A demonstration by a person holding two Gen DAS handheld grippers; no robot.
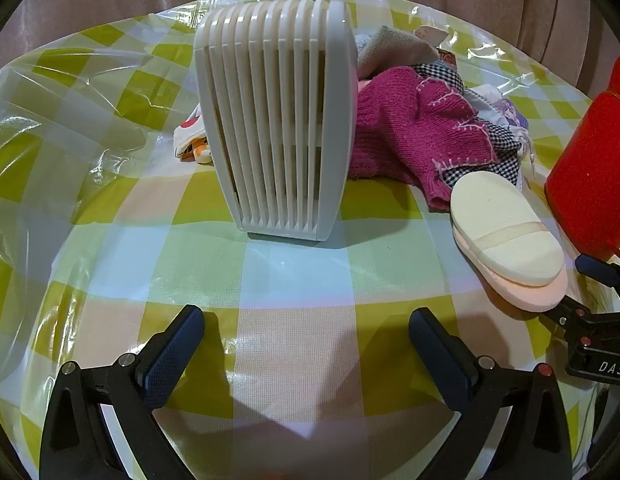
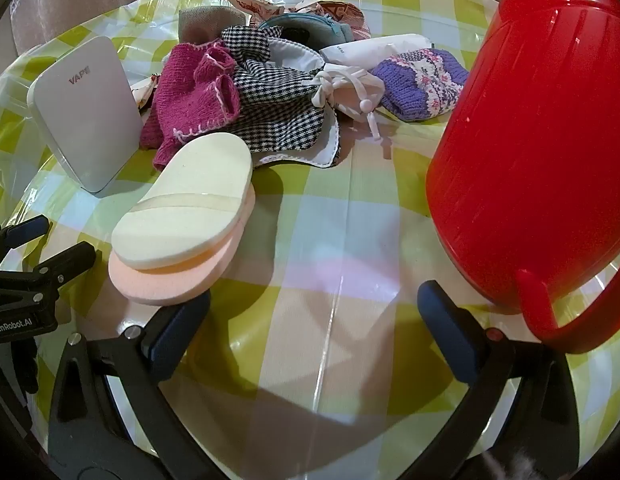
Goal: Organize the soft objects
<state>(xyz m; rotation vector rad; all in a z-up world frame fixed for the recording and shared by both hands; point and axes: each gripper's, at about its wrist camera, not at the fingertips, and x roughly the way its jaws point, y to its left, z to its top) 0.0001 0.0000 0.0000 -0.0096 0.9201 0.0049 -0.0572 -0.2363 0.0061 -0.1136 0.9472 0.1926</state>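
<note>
A pile of soft things lies at the back of the checked table: a magenta knit piece (image 2: 194,92) (image 1: 406,128), a black-and-white checked cloth (image 2: 278,108), a white drawstring pouch (image 2: 350,88) and a purple knit hat (image 2: 418,84). Two stacked oval sponges (image 2: 186,220) (image 1: 506,232), cream on pink, lie in front of the pile. My left gripper (image 1: 306,344) is open and empty above the table, facing the white slatted device (image 1: 278,120). My right gripper (image 2: 314,320) is open and empty, its left finger just below the sponges.
A white slatted device marked VAPE (image 2: 86,116) stands upright left of the pile. A large red plastic jug (image 2: 542,152) (image 1: 594,164) stands at the right, its handle near my right finger. A teal pouch (image 2: 310,28) and a white tube (image 2: 378,46) lie behind. A clear plastic sheet covers the tablecloth (image 1: 294,272).
</note>
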